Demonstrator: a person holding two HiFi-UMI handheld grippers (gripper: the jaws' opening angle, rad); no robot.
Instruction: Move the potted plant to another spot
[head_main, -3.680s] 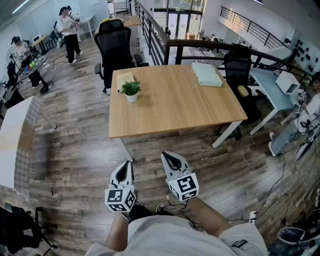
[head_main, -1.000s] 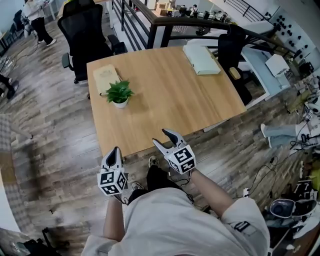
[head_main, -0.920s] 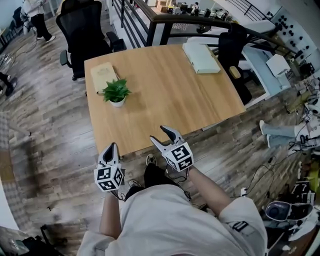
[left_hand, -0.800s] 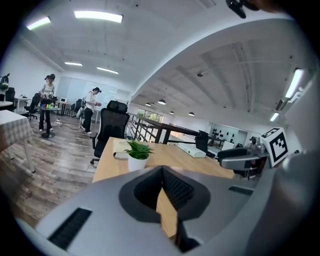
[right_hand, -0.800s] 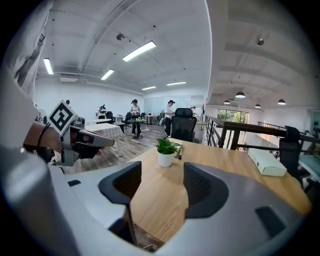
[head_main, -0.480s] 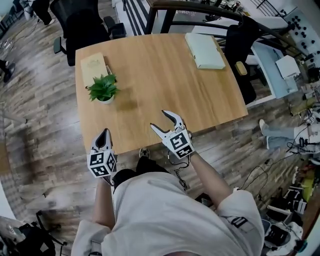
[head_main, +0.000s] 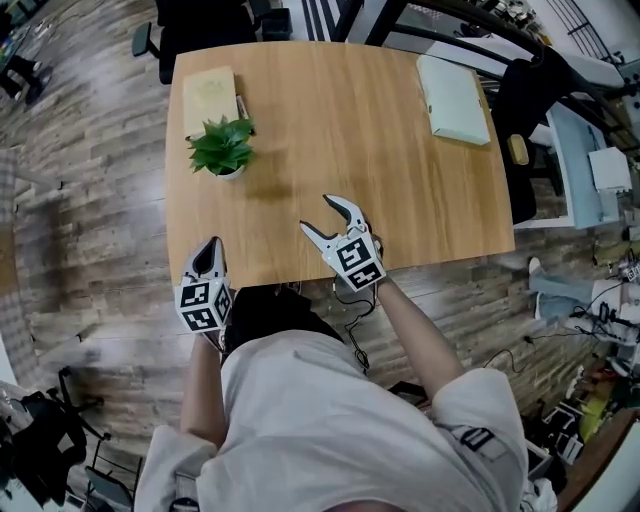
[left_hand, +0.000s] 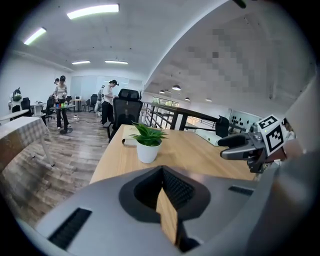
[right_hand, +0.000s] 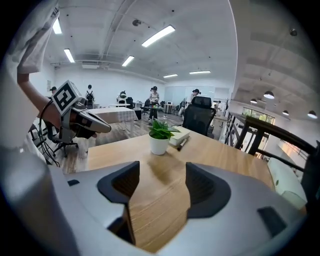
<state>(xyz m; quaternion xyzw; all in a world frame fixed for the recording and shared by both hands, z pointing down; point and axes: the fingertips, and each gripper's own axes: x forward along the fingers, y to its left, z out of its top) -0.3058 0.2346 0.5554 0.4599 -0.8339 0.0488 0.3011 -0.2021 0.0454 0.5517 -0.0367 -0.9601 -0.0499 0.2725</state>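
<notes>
One potted plant (head_main: 222, 150) on one table (head_main: 350, 120); left gripper (head_main: 211, 250) closed tight, right gripper (head_main: 318, 215) just opening, empty.

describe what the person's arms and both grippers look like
Both the left gripper and right gripper have light grey bodies with curved, pointed jaws lined with black ribbed pads. Each carries a white cube with black square markers. A thin black cable hangs below the right one. The person wears a pale short-sleeved shirt.
</notes>
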